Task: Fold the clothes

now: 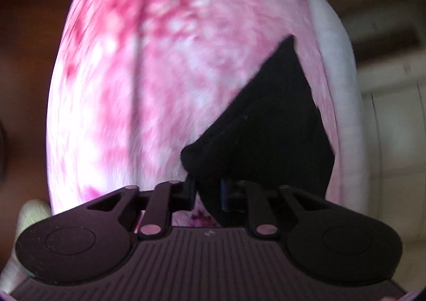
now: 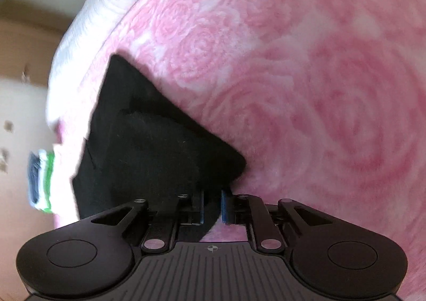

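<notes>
Two tools pinch one black cloth (image 1: 266, 125). Our left tool (image 1: 208, 194) nips one corner of it, and our right tool (image 2: 212, 206) nips another. We see the cloth hanging just over a pink rose blanket (image 2: 306, 74). Farther off lies a folded striped thing (image 2: 42, 181) at the blanket's edge.

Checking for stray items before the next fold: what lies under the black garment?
The pink rose blanket shows all around the black garment. Whatever lies directly beneath is covered.
</notes>
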